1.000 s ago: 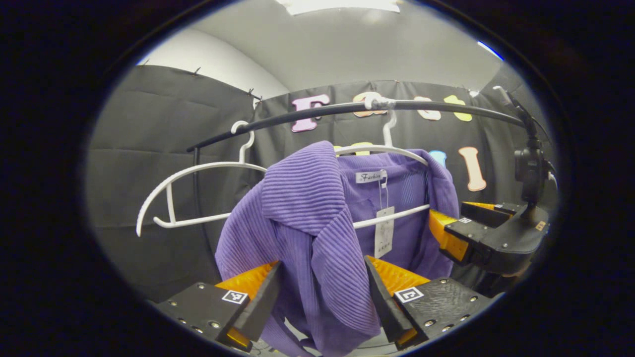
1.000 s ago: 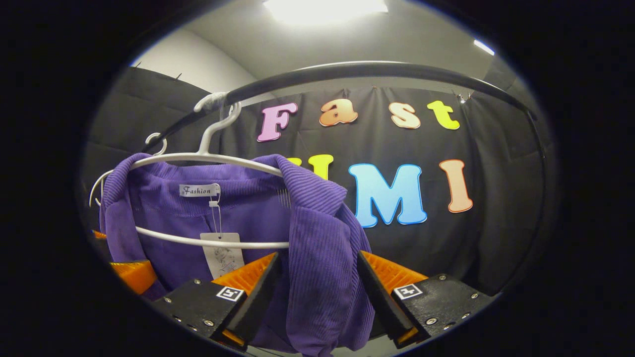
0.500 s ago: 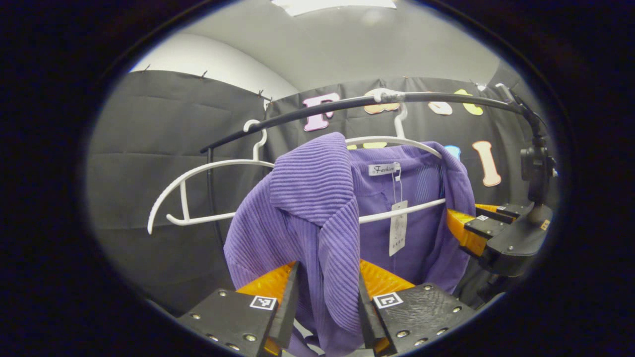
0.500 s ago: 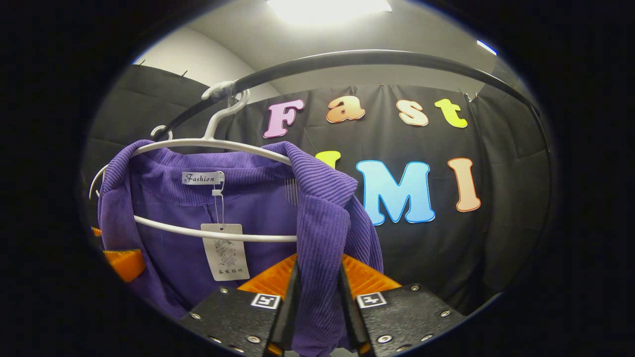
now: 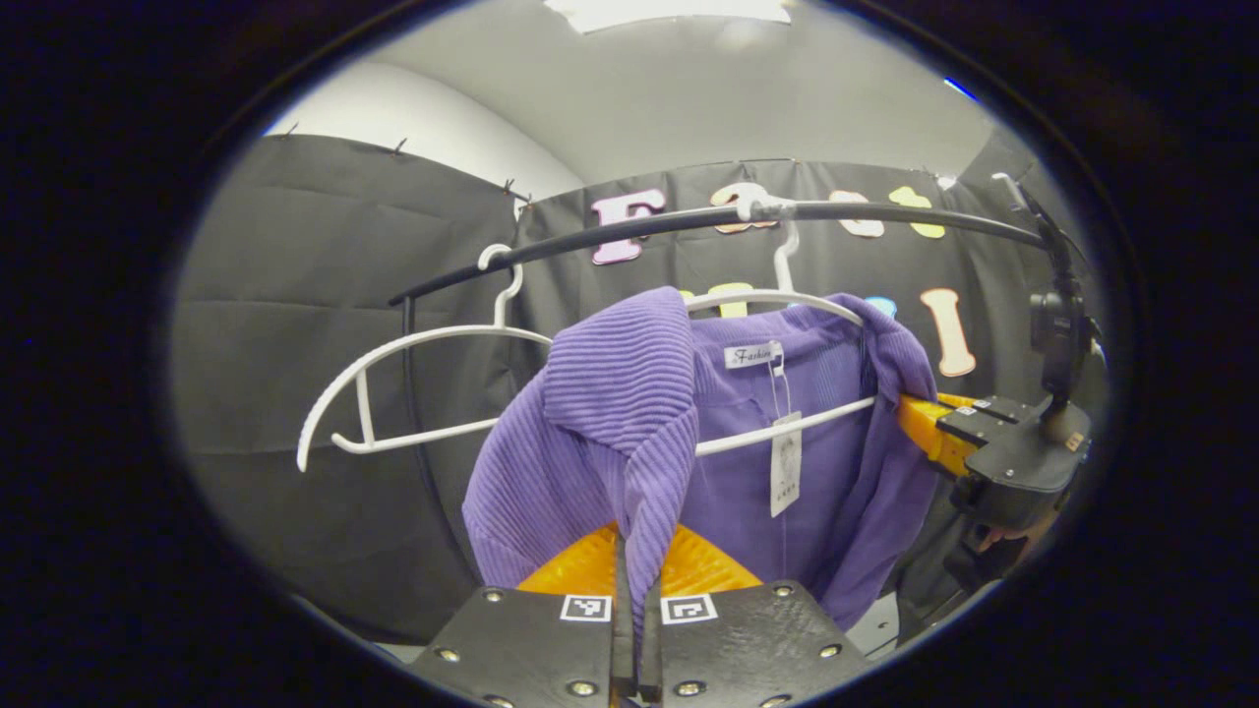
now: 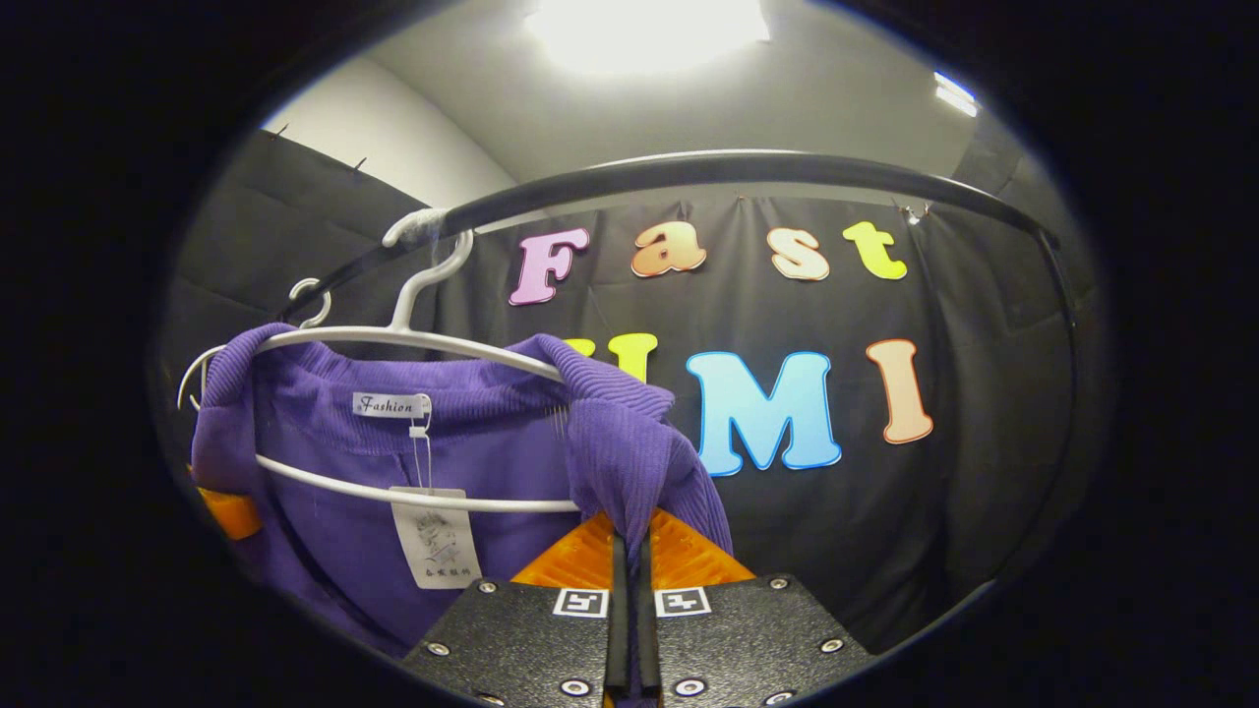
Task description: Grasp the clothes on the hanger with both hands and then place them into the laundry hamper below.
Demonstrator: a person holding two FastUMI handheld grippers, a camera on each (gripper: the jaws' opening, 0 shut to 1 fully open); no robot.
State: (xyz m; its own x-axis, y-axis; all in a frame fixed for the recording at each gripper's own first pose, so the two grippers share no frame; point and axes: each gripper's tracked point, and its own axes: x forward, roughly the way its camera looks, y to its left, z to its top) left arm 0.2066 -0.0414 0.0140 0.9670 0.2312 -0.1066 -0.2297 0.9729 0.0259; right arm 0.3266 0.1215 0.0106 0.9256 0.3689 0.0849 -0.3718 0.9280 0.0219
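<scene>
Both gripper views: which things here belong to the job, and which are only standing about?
Belonging to the job:
- purple ribbed garment, on the hanger
- white plastic hanger that carries it
- left gripper, shut on the garment's front edge
- right gripper, shut on the other front edge

Only standing about:
- empty white plastic hanger
- black metal rail
- white paper tag

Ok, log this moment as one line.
left hand-held gripper: shut on purple ribbed knit garment | right hand-held gripper: shut on garment | garment on white plastic hanger | black rail
</scene>
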